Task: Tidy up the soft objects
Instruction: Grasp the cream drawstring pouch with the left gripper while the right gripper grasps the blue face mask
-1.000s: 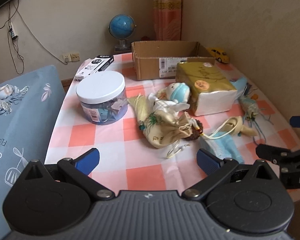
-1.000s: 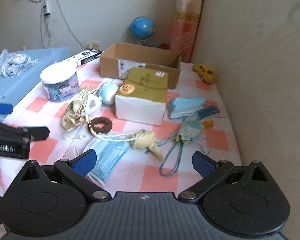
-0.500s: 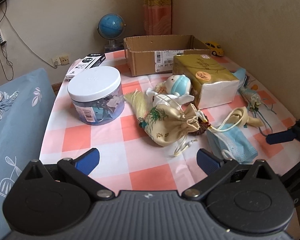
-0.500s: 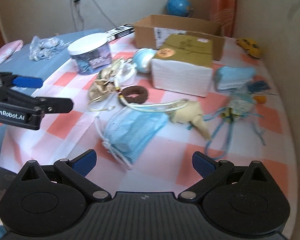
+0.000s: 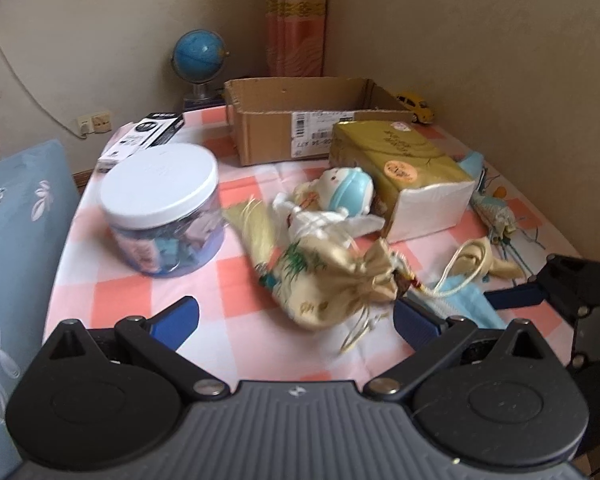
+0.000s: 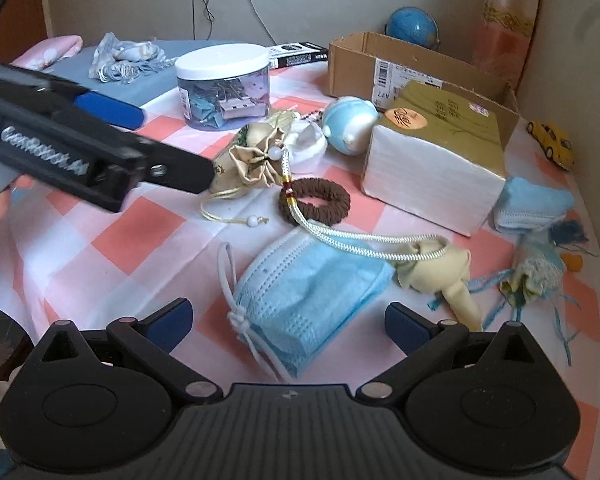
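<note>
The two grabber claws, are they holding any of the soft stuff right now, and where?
Nothing is held. The right gripper is open just before the blue face mask; the left gripper is open near the gold pouch.

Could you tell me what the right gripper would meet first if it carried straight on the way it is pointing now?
Most likely the blue face mask, lying between the open right gripper fingers; depth is hard to judge.

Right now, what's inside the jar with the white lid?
The clear jar holds binder clips and bluish bits. The white lid is on, and what's deeper in the pile is hidden.
</note>
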Motion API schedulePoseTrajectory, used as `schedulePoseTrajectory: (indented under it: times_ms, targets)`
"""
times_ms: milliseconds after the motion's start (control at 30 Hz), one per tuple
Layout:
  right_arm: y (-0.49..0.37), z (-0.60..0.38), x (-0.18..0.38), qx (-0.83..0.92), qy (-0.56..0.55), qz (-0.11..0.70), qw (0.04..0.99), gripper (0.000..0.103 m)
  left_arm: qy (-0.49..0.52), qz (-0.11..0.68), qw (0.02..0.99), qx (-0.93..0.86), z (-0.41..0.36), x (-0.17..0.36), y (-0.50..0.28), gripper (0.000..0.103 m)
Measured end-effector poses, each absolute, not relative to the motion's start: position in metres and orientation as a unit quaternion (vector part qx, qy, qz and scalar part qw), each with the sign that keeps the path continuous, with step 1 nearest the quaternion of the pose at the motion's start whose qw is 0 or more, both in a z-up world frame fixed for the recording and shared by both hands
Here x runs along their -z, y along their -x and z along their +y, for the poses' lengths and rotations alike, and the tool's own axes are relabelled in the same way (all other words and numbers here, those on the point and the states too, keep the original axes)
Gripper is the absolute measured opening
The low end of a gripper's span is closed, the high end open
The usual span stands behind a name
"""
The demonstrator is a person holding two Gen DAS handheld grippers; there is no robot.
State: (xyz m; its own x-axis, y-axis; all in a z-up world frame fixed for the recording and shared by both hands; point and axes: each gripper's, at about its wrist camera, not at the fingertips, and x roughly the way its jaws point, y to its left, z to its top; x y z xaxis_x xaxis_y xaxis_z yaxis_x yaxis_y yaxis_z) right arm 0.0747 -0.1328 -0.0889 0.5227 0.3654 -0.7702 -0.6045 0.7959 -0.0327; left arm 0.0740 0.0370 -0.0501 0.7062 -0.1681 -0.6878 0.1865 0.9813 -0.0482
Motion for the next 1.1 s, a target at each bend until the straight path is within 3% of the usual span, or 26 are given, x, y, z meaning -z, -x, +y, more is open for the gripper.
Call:
schedulePoseTrajectory:
  times_ms: [933, 1100]
  targets:
    - [-0.071, -0.135, 0.089, -0.283, 0.138, 0.372, 0.873, 0.103, 0.021, 0.384, 0.919, 0.089, 0.034, 0.085, -0.129, 0.102]
    - [-0.074, -0.132, 0.086, -0.281, 0.146, 0.374, 0.872, 0.101, 0.013, 0.381, 0.920, 0.094, 0.034, 0.083, -0.130, 0.096]
